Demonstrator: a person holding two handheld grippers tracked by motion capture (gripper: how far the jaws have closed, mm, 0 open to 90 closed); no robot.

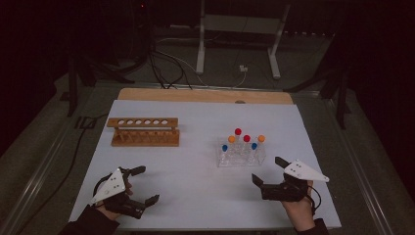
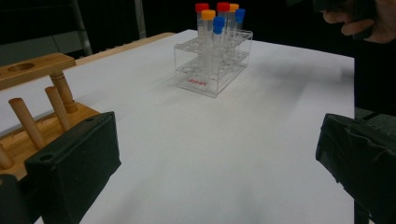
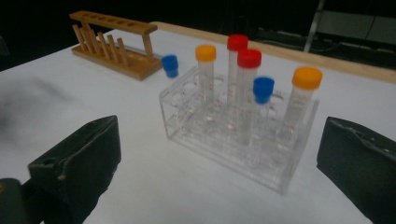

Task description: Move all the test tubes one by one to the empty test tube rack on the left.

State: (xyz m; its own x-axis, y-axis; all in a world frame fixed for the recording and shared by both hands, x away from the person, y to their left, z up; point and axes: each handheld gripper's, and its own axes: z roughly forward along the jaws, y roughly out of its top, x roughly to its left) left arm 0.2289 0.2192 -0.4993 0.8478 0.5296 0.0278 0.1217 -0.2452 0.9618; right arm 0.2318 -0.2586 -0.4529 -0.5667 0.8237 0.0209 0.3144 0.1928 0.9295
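A wooden tube rack (image 1: 143,131) with empty holes stands at the left of the white table (image 1: 200,196). At the right, a clear plastic rack (image 1: 241,155) holds several capped tubes: two red (image 3: 243,58), two orange (image 3: 306,78) and two blue (image 3: 263,88). My left gripper (image 1: 148,184) is open near the front left, with the wooden rack (image 2: 37,107) just past its left jaw. My right gripper (image 1: 267,170) is open in front of the clear rack (image 3: 275,172), which sits just beyond the gap between its jaws. Neither gripper holds anything.
A wooden board (image 1: 205,95) runs along the table's far edge. Beyond it on the floor are cables (image 1: 166,68) and a metal stand (image 1: 235,29). In the left gripper view, the hand (image 2: 359,21) holding the other gripper appears at the upper right.
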